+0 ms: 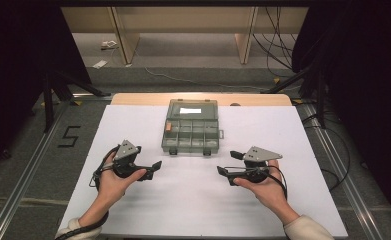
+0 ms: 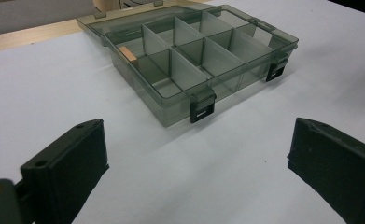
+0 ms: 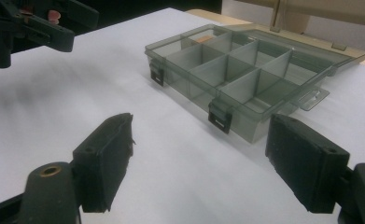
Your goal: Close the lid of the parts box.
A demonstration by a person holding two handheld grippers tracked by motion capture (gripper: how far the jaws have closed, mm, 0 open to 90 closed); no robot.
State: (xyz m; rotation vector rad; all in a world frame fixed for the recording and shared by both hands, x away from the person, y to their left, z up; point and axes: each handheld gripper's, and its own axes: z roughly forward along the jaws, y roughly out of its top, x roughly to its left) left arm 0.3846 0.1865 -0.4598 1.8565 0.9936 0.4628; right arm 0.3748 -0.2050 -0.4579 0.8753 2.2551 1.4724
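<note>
A clear grey compartment box (image 1: 190,134) lies on the white table top, its lid (image 1: 192,109) folded flat behind it and both front latches undone. A small orange piece (image 1: 168,127) rests in the far-left compartment. My left gripper (image 1: 153,170) hovers open, short of the box's front left corner. My right gripper (image 1: 229,163) hovers open off the front right corner. The left gripper view has the box (image 2: 194,56) and the orange piece (image 2: 129,55) ahead of the wide-apart jaws of the left gripper (image 2: 196,163). The right gripper view looks past the right gripper (image 3: 203,158) to the box (image 3: 245,70) and the left gripper (image 3: 54,32).
The white sheet (image 1: 133,210) covers a wooden table whose bare edge (image 1: 133,99) runs behind the box. Metal rails (image 1: 28,175) flank the table on both sides. Cables (image 1: 278,50) lie on the floor beyond, with dark curtains at left and right.
</note>
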